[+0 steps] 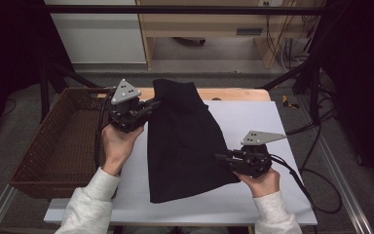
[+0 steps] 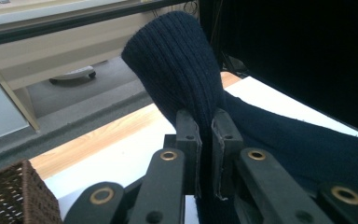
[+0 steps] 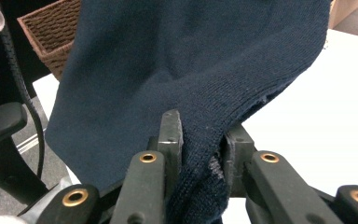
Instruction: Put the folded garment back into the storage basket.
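Navy knit, a sweater [image 1: 182, 141], lies spread on the white tabletop [image 1: 268, 122], just right of the basket [image 1: 58, 141]. Both tongs are clamped on it: the left tongs [image 1: 152, 104] pinch its ribbed edge on the side nearest the basket and hold that part raised, as the left gripper view shows [image 2: 182, 70]; the right tongs [image 1: 220, 157] pinch the edge farthest from the basket, with cloth bunched between the jaws in the right gripper view [image 3: 200, 163].

As I judge it, the work is folding or moving the sweater, perhaps into the basket. The grasp is made and the near corner is lifted; most of the cloth rests on the tabletop, so the fold or carry is yet to come.

Woven and brown, the basket looks empty as far as its inside can be seen.
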Motion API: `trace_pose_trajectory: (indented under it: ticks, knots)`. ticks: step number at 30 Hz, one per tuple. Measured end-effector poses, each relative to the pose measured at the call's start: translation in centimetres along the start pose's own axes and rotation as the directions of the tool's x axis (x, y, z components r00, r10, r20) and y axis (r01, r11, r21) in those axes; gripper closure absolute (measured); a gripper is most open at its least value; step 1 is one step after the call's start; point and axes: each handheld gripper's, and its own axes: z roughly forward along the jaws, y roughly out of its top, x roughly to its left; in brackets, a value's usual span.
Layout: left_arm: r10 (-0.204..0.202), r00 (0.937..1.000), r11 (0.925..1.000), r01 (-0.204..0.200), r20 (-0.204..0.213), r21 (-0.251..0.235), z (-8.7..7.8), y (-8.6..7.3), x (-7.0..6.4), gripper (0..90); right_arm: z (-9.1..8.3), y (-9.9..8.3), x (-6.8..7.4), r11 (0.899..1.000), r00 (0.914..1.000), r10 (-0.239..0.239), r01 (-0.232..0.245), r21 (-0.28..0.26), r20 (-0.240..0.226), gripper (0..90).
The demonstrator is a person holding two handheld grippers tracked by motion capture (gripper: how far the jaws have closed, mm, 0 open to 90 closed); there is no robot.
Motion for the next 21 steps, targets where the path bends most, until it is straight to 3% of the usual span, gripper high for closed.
trace_pose_trajectory:
  ticks: [12, 21]
  knots:
    - [0.01, 0.9995, 0.9999, -0.01, -0.03, -0.009, -1.8, 1.1, 1.4, 83.7, 0.8, 1.9, 0.8, 0.999, 0.9996, -0.013, 0.012, -0.038, -0.026, 74.2]
    - [-0.013, 0.9986, 0.9998, 0.012, -0.052, -0.016, -3.5, 1.7, 2.9, 83.7, 1.7, 3.6, 1.4, 0.998, 0.9985, -0.032, 0.03, -0.057, -0.043, 74.3]
